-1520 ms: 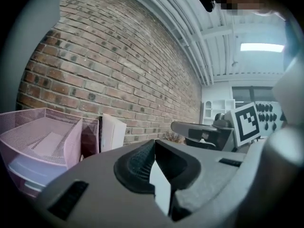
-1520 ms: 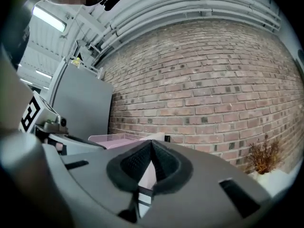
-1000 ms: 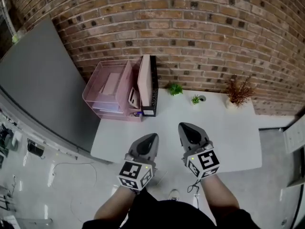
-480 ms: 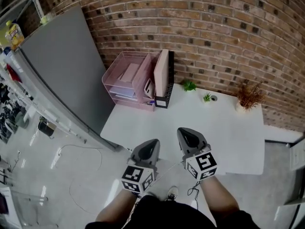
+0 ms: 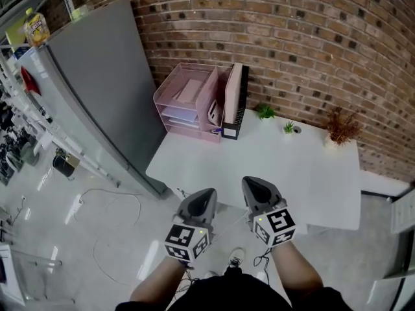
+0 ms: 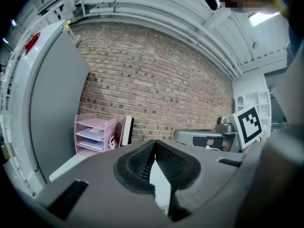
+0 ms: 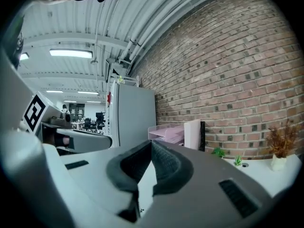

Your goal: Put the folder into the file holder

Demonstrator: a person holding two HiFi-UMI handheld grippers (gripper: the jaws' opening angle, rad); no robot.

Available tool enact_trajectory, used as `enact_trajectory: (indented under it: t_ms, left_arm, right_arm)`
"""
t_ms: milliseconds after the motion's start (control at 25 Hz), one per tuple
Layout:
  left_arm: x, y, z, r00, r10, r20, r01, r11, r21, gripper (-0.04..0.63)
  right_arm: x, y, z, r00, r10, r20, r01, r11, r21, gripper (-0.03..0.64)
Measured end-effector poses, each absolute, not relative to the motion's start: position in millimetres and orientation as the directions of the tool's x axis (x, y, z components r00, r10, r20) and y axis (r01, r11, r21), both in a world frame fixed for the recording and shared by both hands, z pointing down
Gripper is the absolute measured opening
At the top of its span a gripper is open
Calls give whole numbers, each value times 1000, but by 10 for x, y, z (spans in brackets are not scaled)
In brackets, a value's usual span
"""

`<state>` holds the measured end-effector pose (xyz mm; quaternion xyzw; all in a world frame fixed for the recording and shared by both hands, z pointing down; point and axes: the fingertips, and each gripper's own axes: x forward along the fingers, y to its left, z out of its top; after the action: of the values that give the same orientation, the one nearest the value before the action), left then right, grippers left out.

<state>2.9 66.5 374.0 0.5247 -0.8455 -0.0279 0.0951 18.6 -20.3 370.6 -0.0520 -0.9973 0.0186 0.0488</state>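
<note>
Both grippers sit low-centre in the head view, side by side, off the near edge of the white table [image 5: 292, 173], w/ floor under them. Left gripper [image 5: 207, 192]: jaws fully together, pads meeting at the tip, nothing btwn them. Right gripper [image 5: 249, 180]: same, closed tight & empty. Both point roughly level toward the brick wall [image 5: 292, 37], so each gripper view looks across the tabletop to its far end.

Folder [image 5: 230, 98], pale pink, stands upright at upper centre of the head view in the black file holder [image 5: 238, 109], at the table's back left corner, near the wall. The holder touches or sits just beside the pink tray stack [image 5: 188, 99] on its left; can't tell which. The upright slot prob. explains why the folder stands on edge rather than lying flat: the holder's walls keep it from tipping.

Grippers are well apart from folder & holder, w/ most of the bare table btwn. Judging from that, the folder looks home and nothing is left to carry, hence closed, empty jaws in a neutral pose. How deep it's seated isn't visible; the holder hides its foot.

A small green plant [image 5: 264, 111] and a dried plant [image 5: 338, 125] line the wall to the right, clear of the holder. A grey cabinet [image 5: 97, 89] fills the left.
</note>
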Motion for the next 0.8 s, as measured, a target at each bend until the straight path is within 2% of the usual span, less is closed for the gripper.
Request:
enact_trajectory:
  t_ms: [440, 800]
  left_arm:
    - [443, 1200, 3756, -394, -912, 116, -899, 408, 161, 6]
    - [778, 1262, 3878, -333, -936, 119, -918, 350, 186, 6]
  right_arm:
    - [679, 278, 3740, -991, 47, 123, 44, 999, -31, 3]
    - [1145, 254, 3889, -986, -44, 160, -51, 998, -41, 3]
